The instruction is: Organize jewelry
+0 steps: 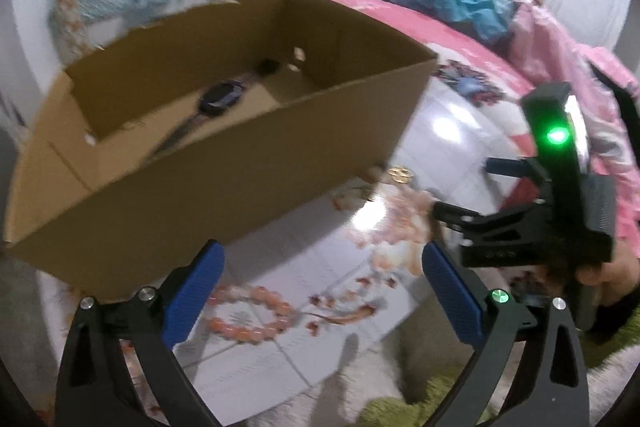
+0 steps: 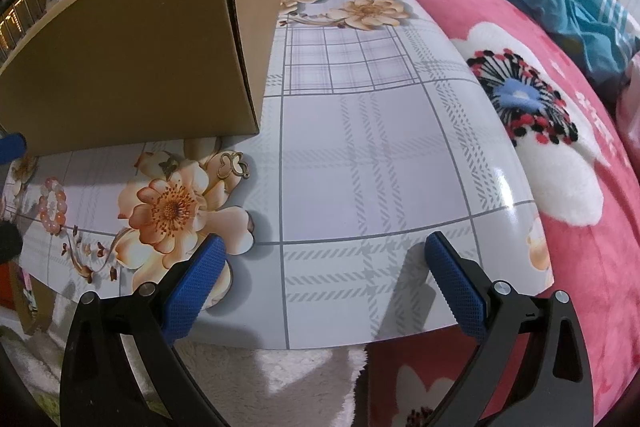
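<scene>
**PICKING UP THE BEAD BRACELET FOR THE BOX**

Nearest, bottom of the left wrist view: left gripper (image 1: 320, 291) standing wide apart, nothing between the blue pads. Directly between and just beyond them, lower centre: pink bead bracelet (image 1: 252, 315) lying flat on the table (image 1: 452, 131), apart from both pads. In the right wrist view, bottom: right gripper (image 2: 324, 275) likewise spread and empty, hovering over bare plaid tabletop near the front edge.

Probable step in hand: lowering over the bracelet. Recommended: centre the ring between the pads, descend until the tips nearly meet the glossy surface, then close across one side of the loop rather than the whole ring; beads likely to roll or slide on the slick covering. Lift straight up before moving toward the box.

Middle distance: gold butterfly ornament (image 2: 232, 165) lying at the foot of the cardboard box (image 1: 224, 163), just beside its near corner, not yet stowed. Box open-topped, filling the left half of both views; a dark watch (image 1: 220, 97) already on its floor.

Clearances: tall near wall of the box to be cleared from above. Open tabletop right of centre free for manoeuvre. Table's front edge close beneath both grippers; pink blanket (image 2: 560, 155) bordering the right side.
</scene>
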{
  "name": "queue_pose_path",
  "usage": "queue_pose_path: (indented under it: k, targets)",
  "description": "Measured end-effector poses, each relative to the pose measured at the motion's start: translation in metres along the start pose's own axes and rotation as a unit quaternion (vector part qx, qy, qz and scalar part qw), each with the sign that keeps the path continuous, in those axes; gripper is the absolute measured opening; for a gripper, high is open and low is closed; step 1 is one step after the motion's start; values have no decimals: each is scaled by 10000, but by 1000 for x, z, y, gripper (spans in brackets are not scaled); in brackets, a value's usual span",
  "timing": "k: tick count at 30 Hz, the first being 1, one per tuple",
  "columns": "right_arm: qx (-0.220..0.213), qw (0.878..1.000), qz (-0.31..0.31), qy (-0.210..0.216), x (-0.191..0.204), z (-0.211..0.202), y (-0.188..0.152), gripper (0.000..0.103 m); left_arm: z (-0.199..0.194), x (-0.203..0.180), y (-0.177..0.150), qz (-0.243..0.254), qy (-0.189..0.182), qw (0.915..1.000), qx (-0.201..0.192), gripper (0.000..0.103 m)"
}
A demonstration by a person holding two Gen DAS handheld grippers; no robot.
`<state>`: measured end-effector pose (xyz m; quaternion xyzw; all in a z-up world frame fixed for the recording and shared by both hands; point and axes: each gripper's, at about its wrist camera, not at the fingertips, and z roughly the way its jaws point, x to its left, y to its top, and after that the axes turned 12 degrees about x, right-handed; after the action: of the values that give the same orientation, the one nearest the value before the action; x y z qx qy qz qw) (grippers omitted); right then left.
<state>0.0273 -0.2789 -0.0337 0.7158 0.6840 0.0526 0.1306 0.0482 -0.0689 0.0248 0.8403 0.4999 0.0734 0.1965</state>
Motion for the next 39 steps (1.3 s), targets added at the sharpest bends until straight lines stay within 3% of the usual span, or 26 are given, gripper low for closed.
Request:
queue_pose_path:
  k: [4, 14, 22, 27, 32, 35, 39]
  targets:
    - [-5, 10000, -28, 10, -1, 0, -1, 95, -2, -3, -2, -96, 652, 9977, -174, 97]
    - [19, 10000, -59, 35, -4, -1, 0, 95, -2, -13, -3, 91, 1149, 9930, -254, 97]
    - [40, 10000, -57, 36, -4, 0, 0, 95, -2, -17, -9, -77, 535, 9985, 9, 97]
    - [50, 10000, -62, 31, -4, 0, 0, 95, -7, -21, -12, -115, 345, 9993, 83, 97]
    - [71, 10000, -53, 44, -4, 1, 1, 95, -18, -18, -13, -232, 337, 9989, -219, 97]
    - [67, 10000, -53, 43, -4, 1, 1, 95, -26, -12, -14, -345, 145, 9983, -454, 97]
    - [64, 10000, -53, 42, -4, 1, 1, 95, -26, -8, -13, -447, -111, 9982, -388, 97]
